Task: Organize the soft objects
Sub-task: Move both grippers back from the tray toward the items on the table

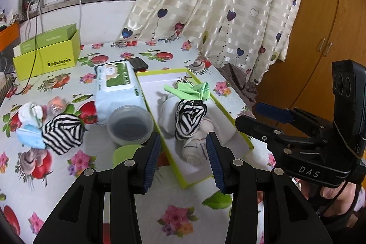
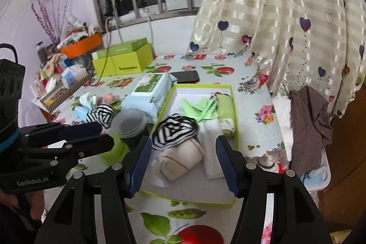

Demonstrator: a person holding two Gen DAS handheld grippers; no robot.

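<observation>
Nearest the left wrist camera, the left hand-held gripper (image 1: 184,148) has its fingers spread wide with nothing between them, hovering over the near end of the lime-edged tray (image 1: 248,144) on the table (image 1: 183,216). The right hand-held gripper (image 2: 183,158) is likewise spread and empty, poised over the same tray from the other side.

Just beyond the fingertips, inside the tray, lies a rolled cream sock (image 2: 180,159), and touching it from behind is a balled striped sock (image 2: 173,130). A folded white cloth (image 2: 212,141) lies beside them, with a light green cloth (image 2: 199,108) further back. A patterned green roll against the tray's right wall may be a towel, though blur makes that uncertain.

Left of the tray stand a clear plastic cup (image 1: 130,124) and a wet-wipe pack (image 1: 116,93). Further left, outside the tray, 1 more striped sock ball (image 1: 63,133) rests among small pale bundles (image 1: 30,112) and probably still needs moving.

These bundles should be light, squashy and non-slippery; a pinch across the thick middle of the ball should hold without unrolling it.
</observation>
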